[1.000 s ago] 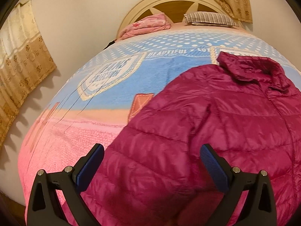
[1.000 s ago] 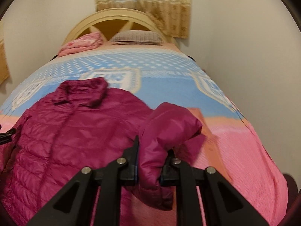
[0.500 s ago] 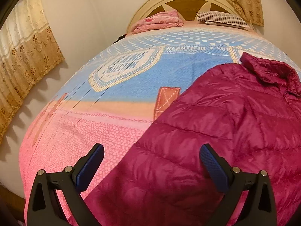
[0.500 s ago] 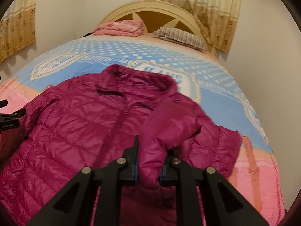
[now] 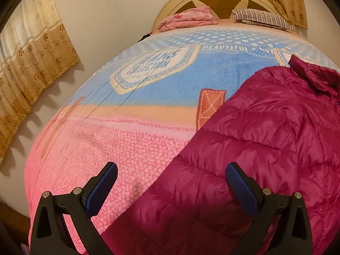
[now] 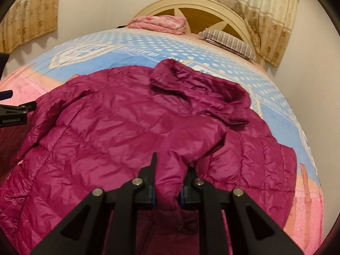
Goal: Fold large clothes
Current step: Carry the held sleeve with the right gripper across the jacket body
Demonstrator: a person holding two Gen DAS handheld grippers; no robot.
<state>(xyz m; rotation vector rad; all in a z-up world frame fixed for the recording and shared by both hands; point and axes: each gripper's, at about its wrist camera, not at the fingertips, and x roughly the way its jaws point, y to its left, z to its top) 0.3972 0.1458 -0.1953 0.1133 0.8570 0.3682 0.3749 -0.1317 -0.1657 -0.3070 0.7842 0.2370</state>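
A magenta quilted puffer jacket [image 6: 110, 131] lies front up on the bed, collar toward the headboard. My right gripper [image 6: 167, 182] is shut on the jacket's right sleeve [image 6: 184, 146] and holds it over the jacket's body. My left gripper [image 5: 172, 182] is open and empty above the jacket's left sleeve [image 5: 212, 187] near the bed's foot end. The left gripper also shows at the left edge of the right wrist view [image 6: 12, 110].
The bed's blue, orange and pink blanket [image 5: 127, 136] spreads to the left of the jacket. A folded pink quilt [image 6: 159, 23] and a striped pillow [image 6: 229, 42] lie by the curved headboard [image 6: 191, 6]. Walls and curtains [image 5: 25, 68] flank the bed.
My right gripper has carried the sleeve leftward across the jacket's front. My left gripper has shifted left, staying open, so more bare blanket shows.
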